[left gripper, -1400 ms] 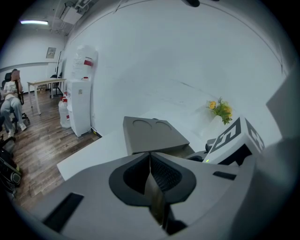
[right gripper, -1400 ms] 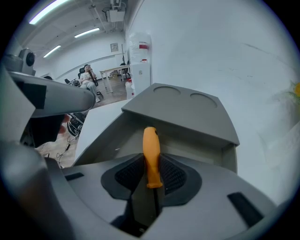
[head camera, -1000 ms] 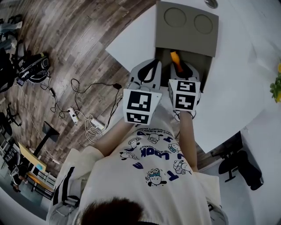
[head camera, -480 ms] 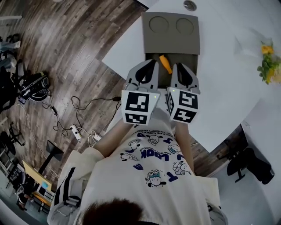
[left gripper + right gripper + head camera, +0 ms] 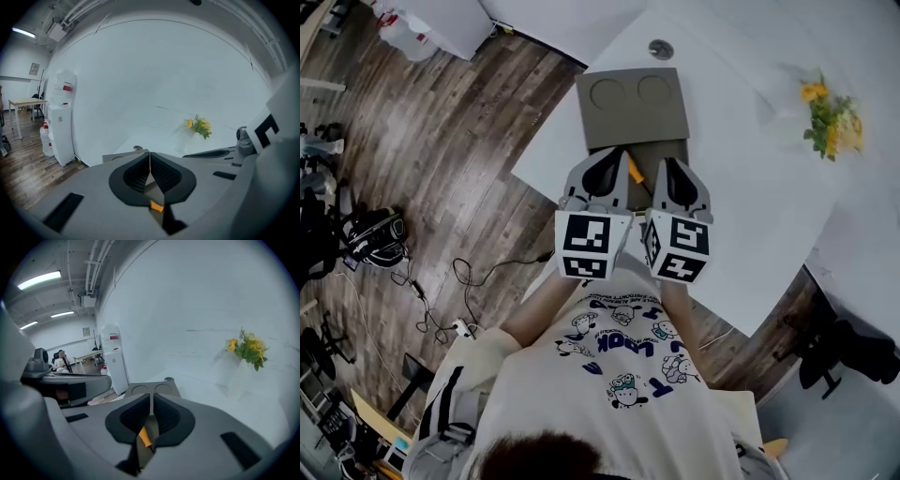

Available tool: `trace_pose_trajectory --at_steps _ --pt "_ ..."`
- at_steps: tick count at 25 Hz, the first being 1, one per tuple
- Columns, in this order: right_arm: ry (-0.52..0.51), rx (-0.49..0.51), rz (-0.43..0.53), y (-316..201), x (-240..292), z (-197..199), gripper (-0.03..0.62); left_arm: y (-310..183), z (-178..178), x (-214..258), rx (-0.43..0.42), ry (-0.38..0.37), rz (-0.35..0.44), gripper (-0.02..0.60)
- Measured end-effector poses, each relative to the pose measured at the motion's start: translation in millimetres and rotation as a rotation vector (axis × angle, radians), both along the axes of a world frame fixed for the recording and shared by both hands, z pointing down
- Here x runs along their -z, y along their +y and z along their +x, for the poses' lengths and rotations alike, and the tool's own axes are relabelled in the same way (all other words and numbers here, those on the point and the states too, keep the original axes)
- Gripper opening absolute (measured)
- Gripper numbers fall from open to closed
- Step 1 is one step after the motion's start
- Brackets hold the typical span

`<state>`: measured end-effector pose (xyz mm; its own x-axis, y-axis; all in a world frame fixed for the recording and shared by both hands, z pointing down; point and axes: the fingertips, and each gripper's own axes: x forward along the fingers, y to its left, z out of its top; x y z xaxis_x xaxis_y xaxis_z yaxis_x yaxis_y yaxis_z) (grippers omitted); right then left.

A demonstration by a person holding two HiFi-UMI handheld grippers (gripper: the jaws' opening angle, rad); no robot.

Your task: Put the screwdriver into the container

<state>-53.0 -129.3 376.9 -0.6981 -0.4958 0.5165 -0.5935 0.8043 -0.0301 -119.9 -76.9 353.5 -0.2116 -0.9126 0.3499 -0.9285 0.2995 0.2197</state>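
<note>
The left gripper (image 5: 614, 157) has its jaws pressed together with nothing in them. The right gripper (image 5: 668, 164) is just beside it. Its jaws have just been closing and are together too, with nothing in them. The screwdriver (image 5: 634, 173) with the orange handle is below and between both grippers, inside the container (image 5: 636, 108). It is probably lying flat, but the grippers hide part of it.
</note>
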Motion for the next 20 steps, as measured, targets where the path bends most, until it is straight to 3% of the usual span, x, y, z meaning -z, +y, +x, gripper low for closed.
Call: trace_pose_trajectory --at_steps 20 --pt "-0.078 -0.041 0.057 -2.5 31.5 9.1 0.04 2.9 1.5 30.2 0.006 -0.056 0.061 0.018"
